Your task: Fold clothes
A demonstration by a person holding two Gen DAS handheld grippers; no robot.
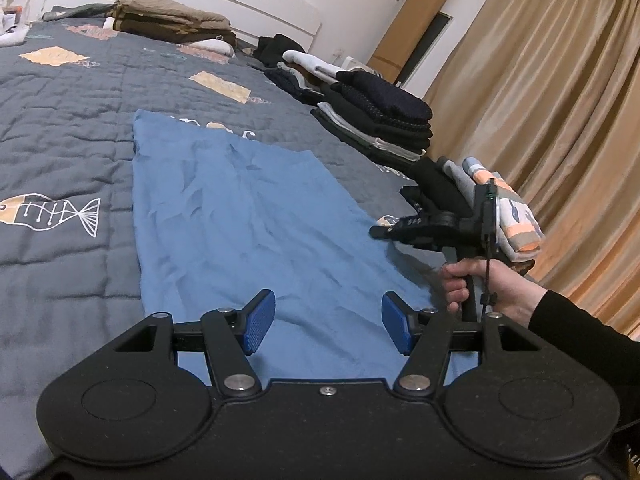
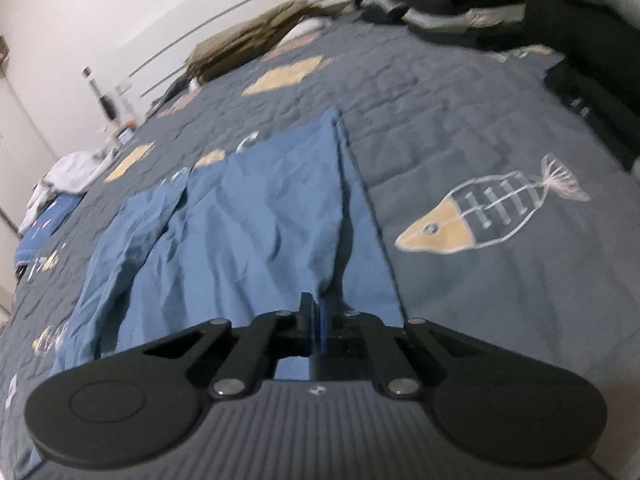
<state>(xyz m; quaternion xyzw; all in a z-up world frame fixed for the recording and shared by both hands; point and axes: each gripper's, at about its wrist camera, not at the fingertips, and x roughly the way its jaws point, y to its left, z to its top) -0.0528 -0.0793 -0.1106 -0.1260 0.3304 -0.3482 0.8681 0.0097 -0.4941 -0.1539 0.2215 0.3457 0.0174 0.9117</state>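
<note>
Bedroom scene: grey quilted bedspread (image 1: 72,128) w/ fish-skeleton prints fills both views; white headboard at top, tan curtains (image 1: 560,100) upper right of left-wrist view.

Blue garment (image 1: 248,216), 1 pc., lies spread and creased mid-frame in left-wrist view. Its long axis runs from bottom centre toward upper left, i.e. away from the fingers. In right-wrist view it fills centre-left, w/ a raised ridge of cloth leading down into the tool.

Folded stacks: 1 dark pile (image 1: 380,120) at right edge of bed; 1 brown pile (image 1: 172,20) by the headboard, top of frame; more clothes beyond, count unclear.

Left gripper (image 1: 328,326), bottom centre: blue pads well apart, holding nothing, poised over the garment's near edge.

Right gripper (image 2: 316,326), bottom centre of its own view: fingers pressed together, pinching the near edge of the blue cloth; in left-wrist view it sits mid-right, w/ a bare hand (image 1: 488,284) on its handle.

Key relation: right tool has a grip on the near right edge; left is nearer the near left portion, cloth directly ahead and below. Fold stage: cannot tell from one flat layer.
</note>
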